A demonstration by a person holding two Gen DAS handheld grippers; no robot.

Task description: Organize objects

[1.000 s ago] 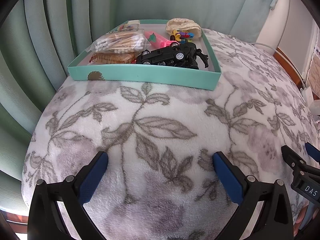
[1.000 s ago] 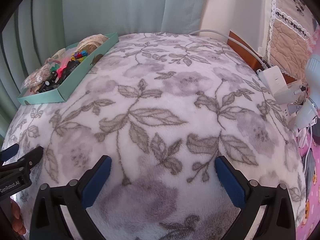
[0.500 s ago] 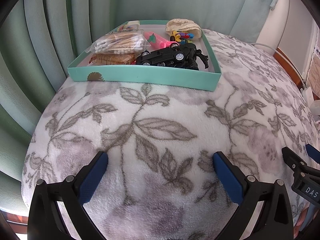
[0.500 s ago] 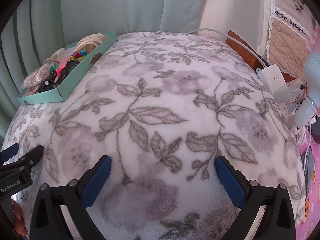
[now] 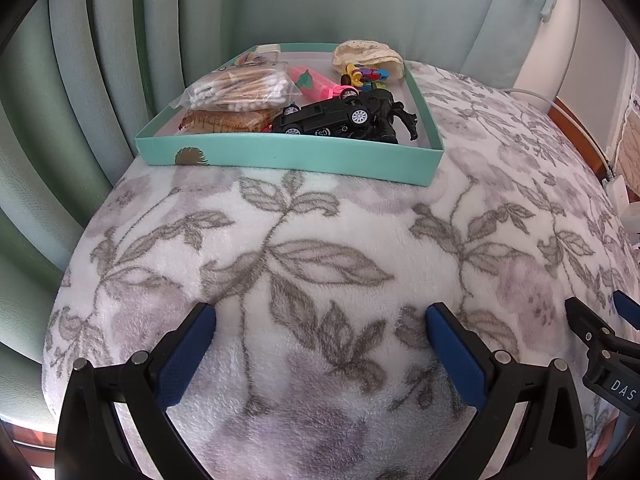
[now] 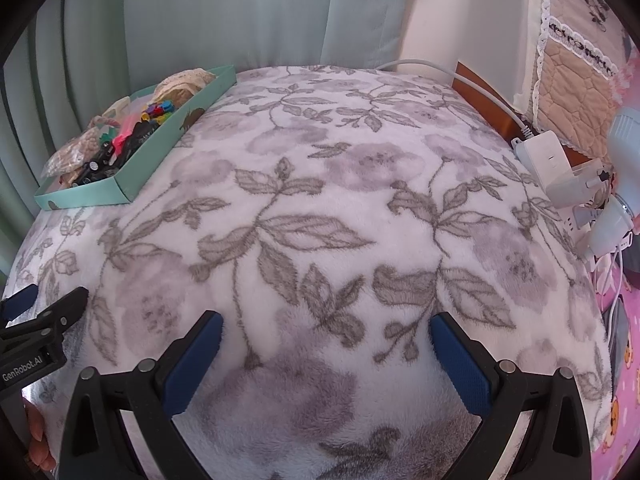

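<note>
Toys and packets sit gathered in the tray [image 5: 288, 156], upper middle of the left view, so sorting looks done. Both the left gripper [image 5: 320, 344] and right gripper [image 6: 326, 348] hang spread wide, empty, over bare blanket [image 6: 320, 200].

Ahead of my jaws I count 1 teal tray [image 5: 288, 156] holding 1 black toy car [image 5: 324, 117], 1 cotton-swab bag [image 5: 240, 90], 1 cracker pack [image 5: 224, 121].

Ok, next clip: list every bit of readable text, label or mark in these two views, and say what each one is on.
"DAS": on the right hand-held gripper, cut off by the frame edge in the left wrist view.
"GenRobot.AI": on the left hand-held gripper, in the right wrist view.
A round emblem on the black toy car: too small to read.
Print on the biscuit packet: blurred, unreadable.
</note>
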